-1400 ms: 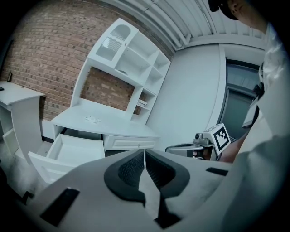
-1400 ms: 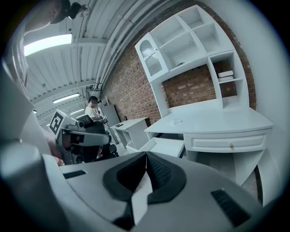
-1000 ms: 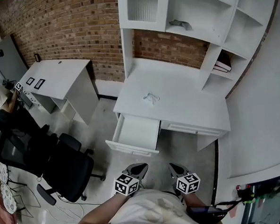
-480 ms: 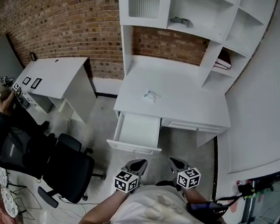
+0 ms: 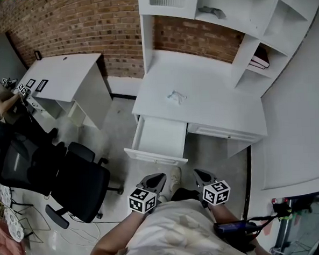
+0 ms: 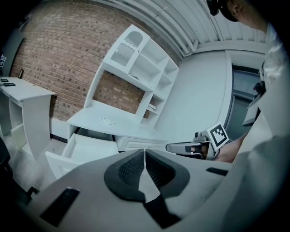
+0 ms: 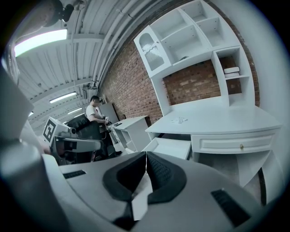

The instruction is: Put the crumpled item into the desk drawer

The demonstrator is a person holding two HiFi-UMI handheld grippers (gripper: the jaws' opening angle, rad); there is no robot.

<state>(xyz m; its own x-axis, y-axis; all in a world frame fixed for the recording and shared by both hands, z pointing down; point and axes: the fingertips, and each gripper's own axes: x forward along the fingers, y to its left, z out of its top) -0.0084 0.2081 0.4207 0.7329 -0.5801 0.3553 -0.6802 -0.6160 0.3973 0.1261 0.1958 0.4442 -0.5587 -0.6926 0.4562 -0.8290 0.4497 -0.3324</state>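
White bench (image 5: 217, 102) and open drawer (image 5: 159, 138) were approached: a shoe (image 5: 174, 177) was stepped forward between the shut, empty left claw (image 5: 154, 179) and right claw (image 5: 200, 175). Crumpled item (image 5: 175, 96) was not yet reached.

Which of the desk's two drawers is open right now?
The left drawer, just below the crumpled item: it is pulled out and shows its inside. The right drawer sits flush, shut.

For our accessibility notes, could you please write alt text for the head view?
A small crumpled item lies on a white desk against a brick wall, with the desk's open drawer in front of it. Near the bottom edge, the left gripper and right gripper, both shut and empty, point toward the desk without reaching it.
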